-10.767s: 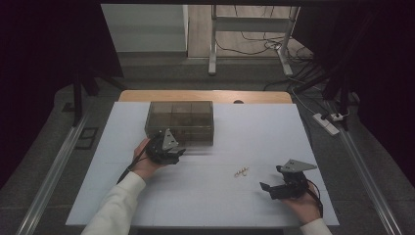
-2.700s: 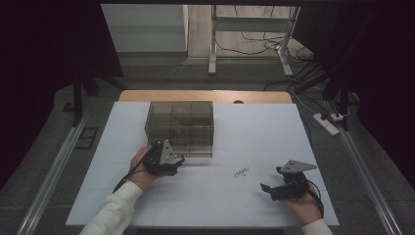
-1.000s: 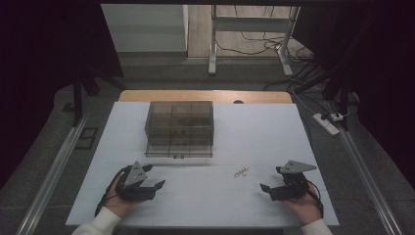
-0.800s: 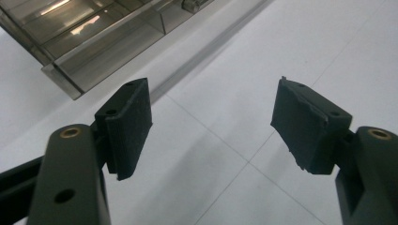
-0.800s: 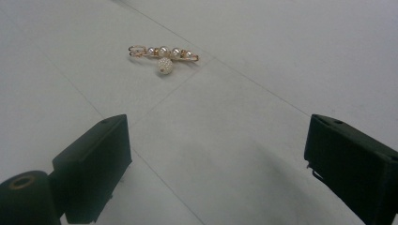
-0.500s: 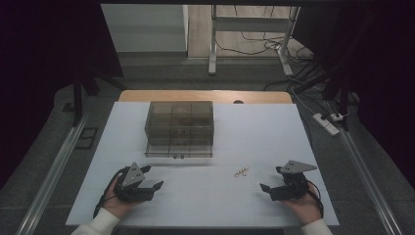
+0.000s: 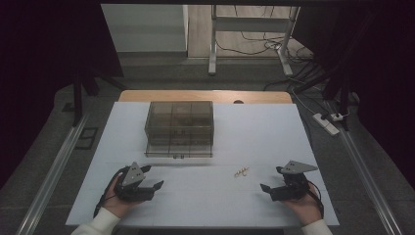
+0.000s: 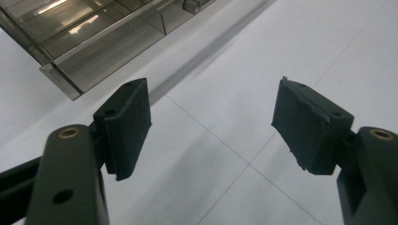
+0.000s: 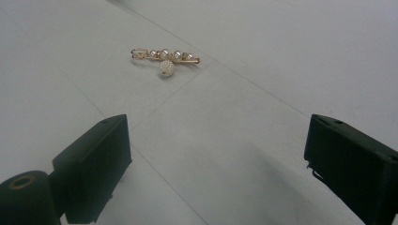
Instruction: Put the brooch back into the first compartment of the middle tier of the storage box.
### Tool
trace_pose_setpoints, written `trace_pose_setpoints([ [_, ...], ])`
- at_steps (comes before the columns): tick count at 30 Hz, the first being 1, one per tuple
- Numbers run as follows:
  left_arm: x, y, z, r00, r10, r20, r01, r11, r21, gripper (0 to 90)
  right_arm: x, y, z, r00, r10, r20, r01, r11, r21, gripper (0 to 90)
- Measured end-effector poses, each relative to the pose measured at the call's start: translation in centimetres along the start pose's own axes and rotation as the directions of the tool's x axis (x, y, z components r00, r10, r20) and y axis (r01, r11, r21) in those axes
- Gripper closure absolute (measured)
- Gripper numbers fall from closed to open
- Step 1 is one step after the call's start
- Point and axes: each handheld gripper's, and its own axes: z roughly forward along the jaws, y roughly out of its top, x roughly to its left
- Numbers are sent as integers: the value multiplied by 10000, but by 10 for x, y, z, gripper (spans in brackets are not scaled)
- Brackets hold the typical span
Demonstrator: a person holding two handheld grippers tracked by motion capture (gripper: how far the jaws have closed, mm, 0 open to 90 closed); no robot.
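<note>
A smoky see-through drawer box [image 7: 179,128] stands at the table's middle back, its bottom drawer [image 7: 178,152] pulled out a little; the drawer's rim [image 8: 94,47] lies at the top left of the left gripper view. A gold pin with pearls [image 7: 241,172] lies on the white table right of centre, also ahead of the jaws in the right gripper view [image 9: 164,57]. My left gripper [image 7: 152,177] rests at the front left, open and empty [image 8: 211,93]. My right gripper [image 7: 270,179] rests at the front right, open and empty [image 9: 216,124], short of the pin.
The white table top [image 7: 210,205] ends just behind both hands at the front. A wooden strip [image 7: 205,96] borders its far edge. Metal rails [image 7: 54,166] run along both sides, and a power strip [image 7: 327,123] lies on the floor at the right.
My left gripper has drawn back from the front of the drawer box to the table's front left, and the bottom drawer now stands out a little. The right gripper has kept still.
</note>
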Motion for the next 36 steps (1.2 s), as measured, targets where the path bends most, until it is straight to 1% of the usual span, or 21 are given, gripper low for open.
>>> trace_pose_setpoints([
  [4,-1,0,0,10000,39,8,-39,10000,-4,277,1,1,0,10000,20,-39,-20,10000,-91,74],
  [6,-1,0,0,10000,35,5,-35,10000,-16,277,2,4,0,9999,105,-134,-108,9998,-193,74],
  [9,0,0,0,10000,-32,-16,32,10000,-32,272,5,9,2,9994,89,-331,-98,9996,-272,75],
  [13,-1,1,1,10000,-13,-3,13,10000,-48,271,8,15,4,9993,-88,-357,80,9997,-236,75],
  [16,0,1,0,10000,-8,-16,8,10000,-60,270,9,17,4,9992,-123,-368,113,9996,-272,75],
  [19,1,1,0,9999,-49,-154,47,9999,-117,270,10,19,4,9991,-166,-393,154,9994,-310,75],
  [22,2,1,1,9998,-121,-179,119,9999,-114,263,11,21,5,9990,-148,-432,134,9994,-329,74],
  [26,3,2,2,9998,-96,-191,95,9999,-69,252,13,24,5,9990,-202,-402,192,9995,-256,75],
  [30,3,2,3,9998,-75,-189,74,10000,-57,244,15,28,6,9988,-231,-426,218,9993,-302,75],
  [33,2,2,3,9998,-54,-194,53,10000,-49,239,16,31,8,9984,-340,-451,329,9991,-257,75],
  [36,2,3,4,9998,12,-200,-12,10000,0,234,18,35,11,9989,-381,-283,378,9992,-103,75],
])
